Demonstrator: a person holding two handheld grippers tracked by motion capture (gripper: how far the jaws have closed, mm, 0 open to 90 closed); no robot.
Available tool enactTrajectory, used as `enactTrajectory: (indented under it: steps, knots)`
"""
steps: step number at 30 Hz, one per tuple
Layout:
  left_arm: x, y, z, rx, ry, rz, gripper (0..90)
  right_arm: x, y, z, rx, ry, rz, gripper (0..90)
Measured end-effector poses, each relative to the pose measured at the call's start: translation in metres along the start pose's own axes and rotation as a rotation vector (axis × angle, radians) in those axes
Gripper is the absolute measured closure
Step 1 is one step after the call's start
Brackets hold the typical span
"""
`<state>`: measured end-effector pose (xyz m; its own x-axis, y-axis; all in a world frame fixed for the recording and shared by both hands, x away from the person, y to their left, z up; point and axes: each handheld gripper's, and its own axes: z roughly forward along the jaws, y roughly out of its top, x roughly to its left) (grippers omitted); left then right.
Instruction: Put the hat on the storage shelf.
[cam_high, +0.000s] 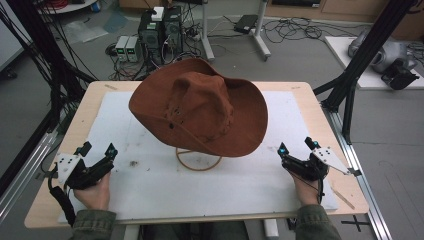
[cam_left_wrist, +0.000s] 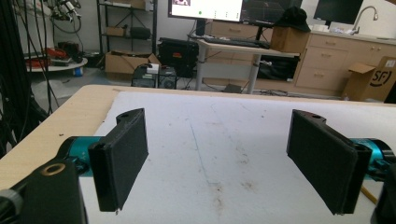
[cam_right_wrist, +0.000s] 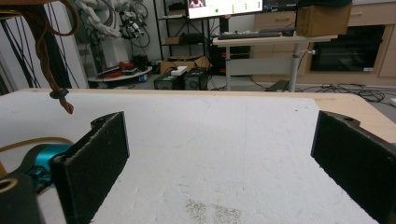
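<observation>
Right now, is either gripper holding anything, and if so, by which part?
Nothing is held. The left gripper and right gripper are both open on the table, apart from the brown hat.

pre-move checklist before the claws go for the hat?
1. Left claw open, nothing held: ok.
2. Right claw open, nothing held: ok.
3. Brown suede wide-brimmed hat raised on a tan ring-based stand, between the two claws: ok.
4. White foam mat bare between each claw and the hat: ok.
5. Hat seated steadily on the stand: cannot tell, its brim hides the top.
</observation>
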<state>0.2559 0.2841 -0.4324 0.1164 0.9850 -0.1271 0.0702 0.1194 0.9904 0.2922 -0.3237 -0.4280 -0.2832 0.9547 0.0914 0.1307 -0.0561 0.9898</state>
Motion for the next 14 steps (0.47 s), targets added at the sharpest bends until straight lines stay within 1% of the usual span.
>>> enactTrajectory:
  steps: [6,9,11,12,14]
  knots:
    - [0.0019,0.0,-0.0002,0.002,0.002,-0.001,20.7,-0.0013,-0.0012,0.0005,0.006,-0.004,0.006,3.4]
    - [0.0025,-0.0005,0.0009,0.006,0.0,0.0,20.6,-0.0025,-0.0014,0.0009,0.01,-0.003,0.002,3.4]
    - [0.003,-0.0008,0.0018,0.012,-0.006,-0.001,20.6,-0.003,-0.0018,0.0013,0.014,-0.004,0.005,3.4]
    - [0.0034,-0.0008,0.0023,0.015,-0.008,0.001,20.1,-0.0037,-0.0017,0.0014,0.008,-0.003,0.014,3.4]
    - [0.0038,-0.001,0.0032,0.02,-0.014,0.004,20.0,-0.0044,-0.0013,0.0013,0.006,-0.004,0.014,3.4]
